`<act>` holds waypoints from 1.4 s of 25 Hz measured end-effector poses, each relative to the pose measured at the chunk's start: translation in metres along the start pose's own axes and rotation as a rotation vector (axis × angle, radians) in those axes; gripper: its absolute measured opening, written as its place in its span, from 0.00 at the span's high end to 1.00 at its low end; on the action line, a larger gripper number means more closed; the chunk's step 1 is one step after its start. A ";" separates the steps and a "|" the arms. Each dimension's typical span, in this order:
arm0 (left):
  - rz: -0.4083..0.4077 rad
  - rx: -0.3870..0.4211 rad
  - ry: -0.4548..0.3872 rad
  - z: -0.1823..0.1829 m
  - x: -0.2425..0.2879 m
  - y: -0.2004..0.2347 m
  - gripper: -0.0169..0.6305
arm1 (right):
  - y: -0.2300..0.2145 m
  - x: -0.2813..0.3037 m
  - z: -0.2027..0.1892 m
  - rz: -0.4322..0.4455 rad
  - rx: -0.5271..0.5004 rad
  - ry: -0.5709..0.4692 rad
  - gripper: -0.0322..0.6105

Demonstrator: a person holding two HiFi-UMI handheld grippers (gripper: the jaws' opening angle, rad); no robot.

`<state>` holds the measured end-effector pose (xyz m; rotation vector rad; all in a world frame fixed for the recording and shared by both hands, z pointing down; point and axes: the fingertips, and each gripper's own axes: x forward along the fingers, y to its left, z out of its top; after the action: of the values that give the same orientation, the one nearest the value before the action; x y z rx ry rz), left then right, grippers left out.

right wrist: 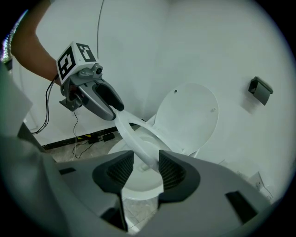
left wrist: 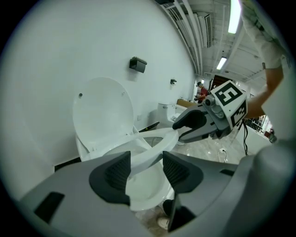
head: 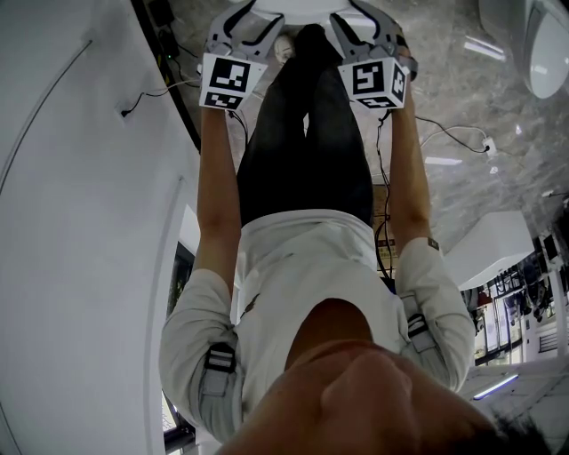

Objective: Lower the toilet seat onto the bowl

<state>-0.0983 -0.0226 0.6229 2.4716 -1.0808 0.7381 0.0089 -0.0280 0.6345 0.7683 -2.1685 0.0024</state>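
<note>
The white toilet seat [left wrist: 152,148] hangs tilted over the bowl [left wrist: 143,185], its front rim raised. The lid [left wrist: 101,111] stands upright against the wall. One side of the seat's front rim runs between the pads of my left gripper [left wrist: 145,169], which stands open around it. The other side of the seat [right wrist: 134,134] runs between the pads of my right gripper [right wrist: 141,169], also open. Each gripper shows in the other's view: the right gripper [left wrist: 178,129] and the left gripper [right wrist: 113,109] both straddle the rim. In the head view both grippers, left [head: 249,22] and right [head: 364,22], sit at the top edge.
A black box [left wrist: 138,64] is fixed to the white wall above the toilet. Cables [right wrist: 69,139] trail on the marble floor at the wall's foot. A second toilet [left wrist: 166,111] stands further back. The holder's shoe [left wrist: 163,223] is below the bowl.
</note>
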 end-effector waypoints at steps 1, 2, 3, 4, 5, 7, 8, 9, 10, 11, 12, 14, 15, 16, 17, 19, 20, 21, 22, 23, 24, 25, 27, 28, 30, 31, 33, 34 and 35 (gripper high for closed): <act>-0.001 -0.002 0.004 -0.003 0.000 -0.001 0.64 | 0.003 0.001 -0.002 0.005 -0.001 0.002 0.66; -0.001 -0.005 0.007 -0.007 0.001 -0.001 0.63 | 0.006 0.002 -0.005 0.010 -0.002 0.004 0.66; -0.001 -0.009 0.009 -0.011 0.001 -0.002 0.63 | 0.009 0.003 -0.007 0.016 -0.002 0.005 0.66; -0.001 -0.014 0.011 -0.015 0.002 -0.003 0.63 | 0.012 0.004 -0.009 0.023 0.001 0.006 0.66; -0.001 -0.020 0.013 -0.019 0.002 -0.004 0.63 | 0.015 0.005 -0.012 0.031 0.008 0.008 0.65; -0.001 -0.031 0.017 -0.025 0.005 -0.006 0.63 | 0.019 0.006 -0.018 0.050 0.033 0.007 0.64; -0.001 -0.037 0.020 -0.027 0.006 -0.007 0.63 | 0.021 0.006 -0.020 0.058 0.047 0.005 0.64; -0.002 -0.042 0.023 -0.029 0.007 -0.008 0.63 | 0.022 0.007 -0.023 0.065 0.059 0.004 0.63; -0.003 -0.046 0.026 -0.032 0.008 -0.009 0.63 | 0.024 0.007 -0.025 0.072 0.070 0.003 0.63; -0.004 -0.049 0.029 -0.035 0.008 -0.010 0.63 | 0.026 0.008 -0.026 0.078 0.081 0.003 0.63; -0.005 -0.052 0.032 -0.038 0.009 -0.011 0.63 | 0.028 0.009 -0.027 0.085 0.094 0.001 0.63; -0.007 -0.060 0.038 -0.045 0.010 -0.013 0.63 | 0.032 0.011 -0.031 0.095 0.130 -0.002 0.63; -0.008 -0.063 0.041 -0.048 0.010 -0.013 0.63 | 0.034 0.012 -0.033 0.098 0.149 -0.002 0.63; -0.008 -0.067 0.044 -0.052 0.011 -0.014 0.63 | 0.036 0.013 -0.036 0.101 0.164 -0.003 0.63; -0.009 -0.070 0.048 -0.055 0.012 -0.015 0.63 | 0.037 0.014 -0.039 0.103 0.176 -0.002 0.63; -0.011 -0.078 0.056 -0.063 0.015 -0.016 0.63 | 0.041 0.018 -0.044 0.108 0.194 0.000 0.63; -0.012 -0.081 0.060 -0.066 0.017 -0.016 0.63 | 0.043 0.020 -0.045 0.112 0.202 -0.001 0.63; -0.013 -0.085 0.064 -0.069 0.018 -0.017 0.63 | 0.044 0.022 -0.046 0.118 0.210 -0.002 0.63; -0.014 -0.090 0.066 -0.072 0.019 -0.018 0.63 | 0.045 0.023 -0.048 0.123 0.219 -0.001 0.63; -0.014 -0.096 0.068 -0.075 0.021 -0.018 0.63 | 0.046 0.025 -0.050 0.126 0.228 0.001 0.63; -0.014 -0.102 0.070 -0.078 0.022 -0.019 0.63 | 0.048 0.026 -0.052 0.129 0.237 0.003 0.63; -0.014 -0.108 0.071 -0.081 0.023 -0.019 0.63 | 0.050 0.027 -0.055 0.131 0.245 0.006 0.63; -0.015 -0.119 0.075 -0.087 0.024 -0.020 0.63 | 0.053 0.030 -0.059 0.136 0.259 0.010 0.63; -0.015 -0.125 0.077 -0.090 0.025 -0.020 0.63 | 0.055 0.031 -0.061 0.138 0.266 0.013 0.63; -0.016 -0.139 0.080 -0.095 0.027 -0.021 0.63 | 0.058 0.033 -0.065 0.144 0.280 0.019 0.63; -0.016 -0.146 0.082 -0.098 0.028 -0.021 0.64 | 0.059 0.035 -0.067 0.147 0.286 0.022 0.63; -0.016 -0.159 0.087 -0.104 0.031 -0.021 0.64 | 0.062 0.039 -0.072 0.152 0.297 0.028 0.63; -0.015 -0.166 0.091 -0.107 0.032 -0.021 0.64 | 0.064 0.040 -0.075 0.155 0.303 0.032 0.63; -0.013 -0.173 0.095 -0.109 0.034 -0.021 0.65 | 0.065 0.042 -0.077 0.157 0.309 0.035 0.63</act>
<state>-0.0982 0.0259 0.7288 2.2737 -1.0462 0.7184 0.0092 0.0221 0.7315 0.7592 -2.2164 0.4372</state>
